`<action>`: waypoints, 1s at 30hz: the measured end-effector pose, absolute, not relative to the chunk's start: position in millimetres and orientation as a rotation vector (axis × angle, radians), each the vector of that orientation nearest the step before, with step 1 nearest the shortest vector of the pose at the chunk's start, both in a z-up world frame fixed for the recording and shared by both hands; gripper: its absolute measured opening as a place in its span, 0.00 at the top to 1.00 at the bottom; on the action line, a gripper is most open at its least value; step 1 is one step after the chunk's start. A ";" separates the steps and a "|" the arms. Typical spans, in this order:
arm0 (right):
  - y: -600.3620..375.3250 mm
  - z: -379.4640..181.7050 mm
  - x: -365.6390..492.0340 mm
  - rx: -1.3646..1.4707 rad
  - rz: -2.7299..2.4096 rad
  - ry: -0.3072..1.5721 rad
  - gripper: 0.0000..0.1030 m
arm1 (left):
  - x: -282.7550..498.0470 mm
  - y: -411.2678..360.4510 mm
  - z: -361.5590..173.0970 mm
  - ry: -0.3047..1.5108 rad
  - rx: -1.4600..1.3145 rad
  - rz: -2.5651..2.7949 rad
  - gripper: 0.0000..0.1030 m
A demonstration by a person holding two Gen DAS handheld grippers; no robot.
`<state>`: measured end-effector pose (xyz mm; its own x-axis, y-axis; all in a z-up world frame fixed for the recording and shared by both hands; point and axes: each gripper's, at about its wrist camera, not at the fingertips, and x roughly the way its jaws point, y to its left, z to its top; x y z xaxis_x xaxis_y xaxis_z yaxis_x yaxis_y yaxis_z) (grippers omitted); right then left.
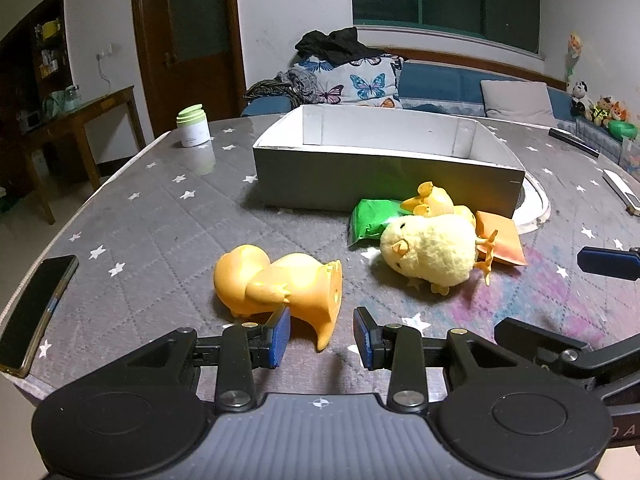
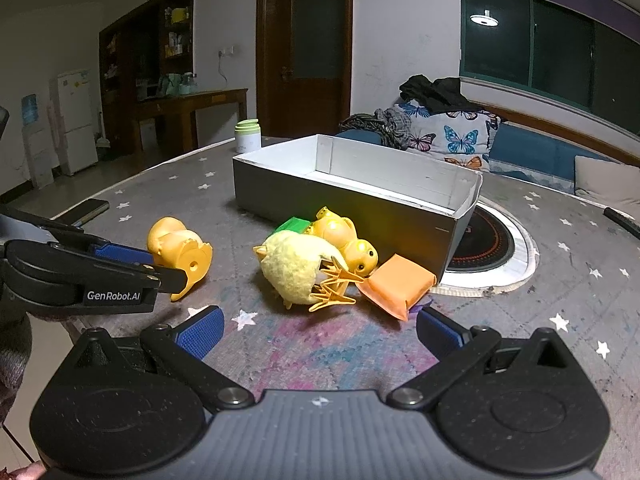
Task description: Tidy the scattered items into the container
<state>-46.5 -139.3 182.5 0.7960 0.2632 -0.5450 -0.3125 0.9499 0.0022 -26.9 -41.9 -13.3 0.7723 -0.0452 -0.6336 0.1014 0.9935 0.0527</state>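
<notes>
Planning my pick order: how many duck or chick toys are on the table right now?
3. An orange plastic duck lies on its side before the left gripper; a fluffy yellow chick lies mid-table; a small yellow duck sits behind it against the box. More may be hidden there.

Home living room: sofa (image 1: 440, 84), fridge (image 2: 76, 120)

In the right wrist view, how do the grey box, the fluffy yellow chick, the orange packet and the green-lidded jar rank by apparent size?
1. grey box
2. fluffy yellow chick
3. orange packet
4. green-lidded jar
The jar stands farthest from the camera, so its true rank is unsure.
</notes>
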 end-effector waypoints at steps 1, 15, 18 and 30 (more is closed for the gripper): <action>-139.2 181.9 -46.1 -0.090 0.308 0.574 0.00 | -26.5 -42.1 -13.5 0.686 0.086 -0.081 0.64; -138.9 176.8 -39.5 -0.091 0.300 0.603 0.00 | -20.5 -47.0 -16.9 0.707 0.097 -0.098 0.64; -138.7 176.6 -38.5 -0.090 0.301 0.605 0.00 | -19.3 -47.0 -17.3 0.711 0.098 -0.097 0.64; -137.1 173.6 -33.3 -0.088 0.310 0.620 0.00 | -15.8 -48.0 -18.0 0.722 0.101 -0.102 0.64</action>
<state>-33.3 -137.1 173.6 0.7692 0.2596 -0.5839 -0.3119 0.9500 0.0115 -15.8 -48.0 -18.0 0.7460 -0.0580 -0.6634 0.1273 0.9902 0.0567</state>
